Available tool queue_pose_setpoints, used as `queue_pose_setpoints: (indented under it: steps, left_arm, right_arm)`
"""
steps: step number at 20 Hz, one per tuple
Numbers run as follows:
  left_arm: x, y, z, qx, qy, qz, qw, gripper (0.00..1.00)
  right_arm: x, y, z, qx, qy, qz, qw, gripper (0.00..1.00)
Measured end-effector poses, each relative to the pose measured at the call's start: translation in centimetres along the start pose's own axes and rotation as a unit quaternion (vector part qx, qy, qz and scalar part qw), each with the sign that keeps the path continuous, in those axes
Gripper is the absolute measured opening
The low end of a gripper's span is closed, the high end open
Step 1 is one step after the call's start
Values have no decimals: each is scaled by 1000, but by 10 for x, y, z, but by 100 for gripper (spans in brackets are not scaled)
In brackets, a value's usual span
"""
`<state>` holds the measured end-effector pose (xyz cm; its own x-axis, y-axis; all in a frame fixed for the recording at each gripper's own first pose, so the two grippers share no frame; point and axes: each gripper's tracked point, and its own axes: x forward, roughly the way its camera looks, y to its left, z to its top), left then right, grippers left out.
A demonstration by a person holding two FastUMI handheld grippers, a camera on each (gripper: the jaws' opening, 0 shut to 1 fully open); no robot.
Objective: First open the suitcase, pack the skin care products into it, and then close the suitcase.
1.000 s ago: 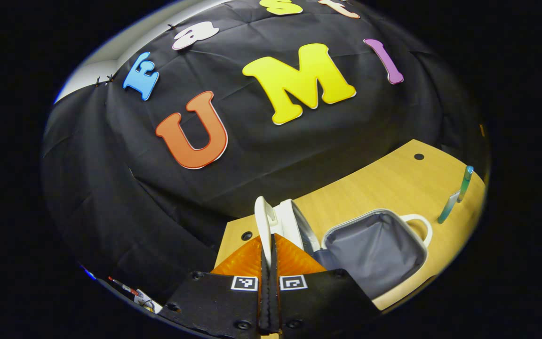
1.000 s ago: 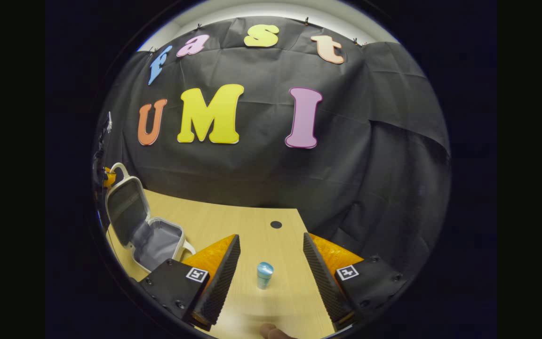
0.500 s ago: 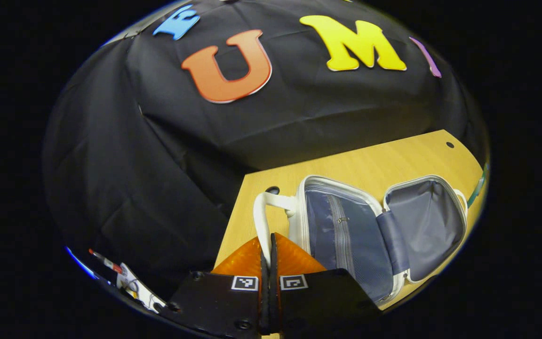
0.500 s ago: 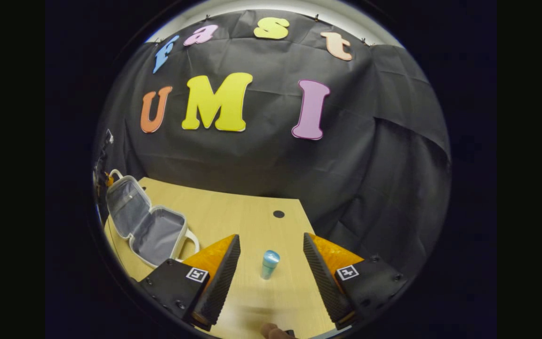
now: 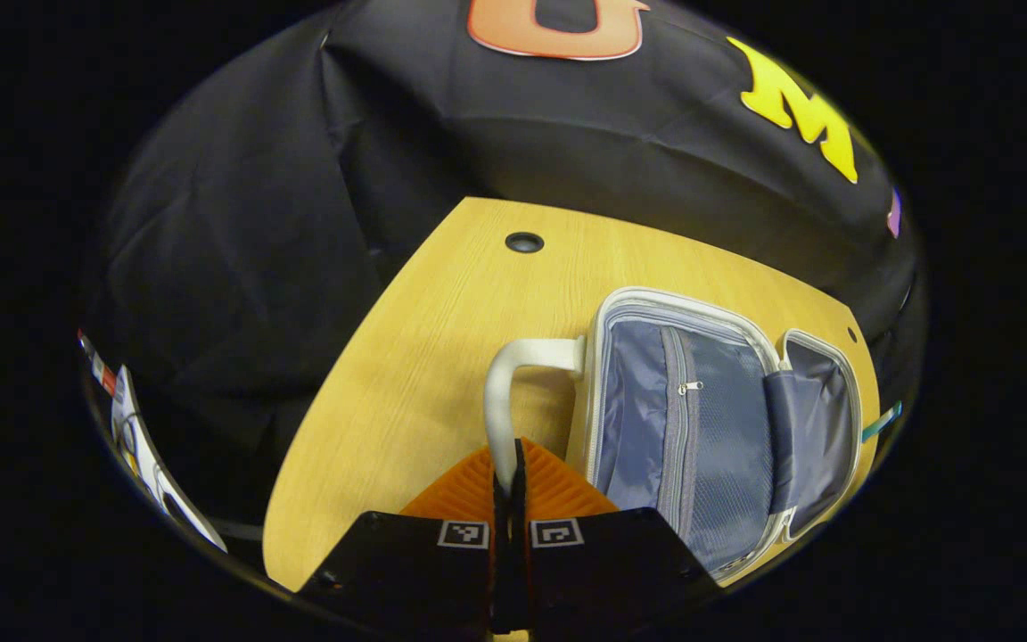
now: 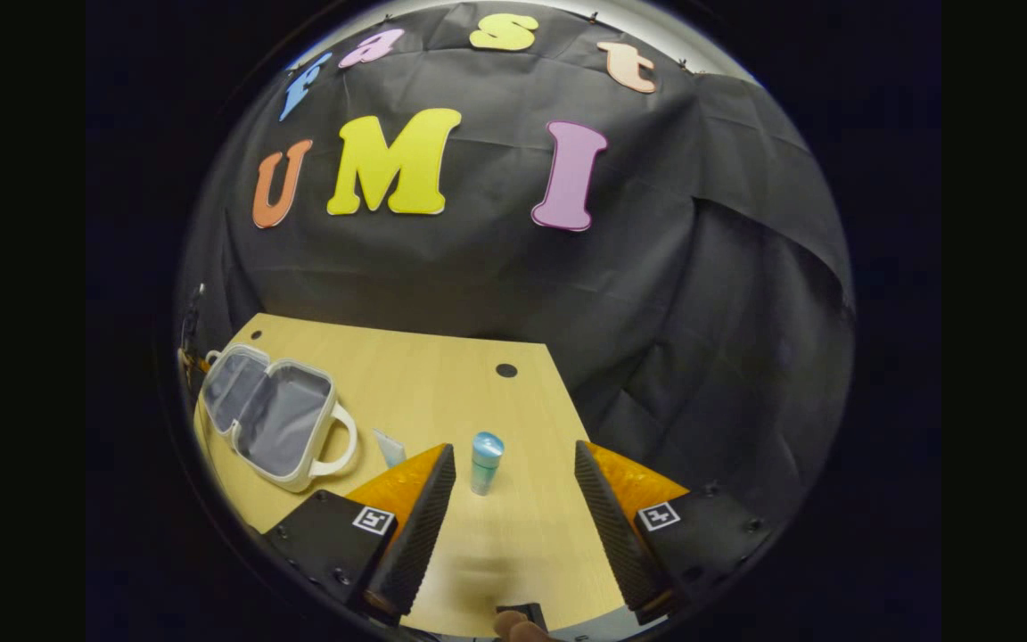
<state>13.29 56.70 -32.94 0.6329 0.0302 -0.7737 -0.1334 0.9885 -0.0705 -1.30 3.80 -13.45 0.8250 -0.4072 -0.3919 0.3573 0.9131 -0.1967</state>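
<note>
The small white suitcase (image 5: 718,428) lies open on the wooden table (image 5: 424,330), both grey-lined halves flat and empty. My left gripper (image 5: 508,473) is shut on the white handle (image 5: 500,401) of the lid half. In the right gripper view the suitcase (image 6: 273,415) sits at the far left. My right gripper (image 6: 513,450) hovers open over the table, and a blue-capped bottle (image 6: 484,462) stands upright between its fingers, nearer the left one, untouched. A pale tube (image 6: 389,446) lies just left of it, partly hidden by the left finger.
A teal tube (image 5: 879,421) peeks past the suitcase's far side at the view's right edge. Cable holes (image 5: 524,242) (image 6: 506,370) mark the table near its back edge. Black cloth wall stands close behind. A fingertip (image 6: 513,629) shows at the bottom of the right gripper view.
The lid has swung from upright down to flat, carried by my left gripper on its handle. My right gripper has drawn back slightly, staying open; the bottle sits farther ahead and the pale tube has come into sight.
</note>
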Motion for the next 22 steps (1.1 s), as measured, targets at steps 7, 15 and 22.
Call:
queue_pose_setpoints:
  steps: [7,15,22]
  left_arm:
    - [-15,3,16,9,-52,32,998,54]
    - [-98,-95,59,50,-166,41,984,100]
    - [-149,-296,13,78,-187,-92,975,100]
  right_arm:
    - [-2,0,1,-18,-9,4,1000,80]
    - [14,-2,-3,-9,-16,45,999,80]
    - [24,-28,-9,-11,-12,68,998,79]
